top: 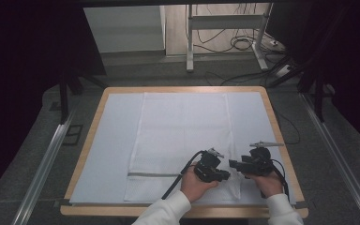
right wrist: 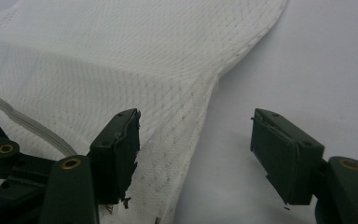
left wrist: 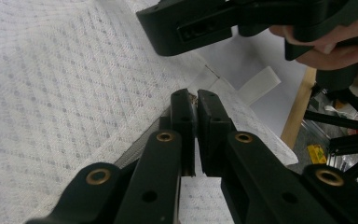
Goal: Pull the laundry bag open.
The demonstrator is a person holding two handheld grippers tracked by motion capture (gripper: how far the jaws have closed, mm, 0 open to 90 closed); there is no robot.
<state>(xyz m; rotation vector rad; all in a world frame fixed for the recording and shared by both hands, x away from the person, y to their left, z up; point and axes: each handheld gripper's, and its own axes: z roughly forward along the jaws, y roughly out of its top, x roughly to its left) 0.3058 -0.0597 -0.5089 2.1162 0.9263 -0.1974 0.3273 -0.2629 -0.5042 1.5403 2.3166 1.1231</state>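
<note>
Cloth of white waffle-weave fabric lies near the counter's front edge; left hand-held gripper pinches its hem, right hand-held gripper stands spread beside it.

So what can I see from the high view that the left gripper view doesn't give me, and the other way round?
High view alone: the whole wooden table, the full white cloth, both sleeves, the floor cables behind.

Left gripper view alone: the left gripper up close, jaws shut on the cloth's edge, and the weave of the fabric.

Both: the cloth, the right gripper in its hand, and the table's wooden rim.
</note>
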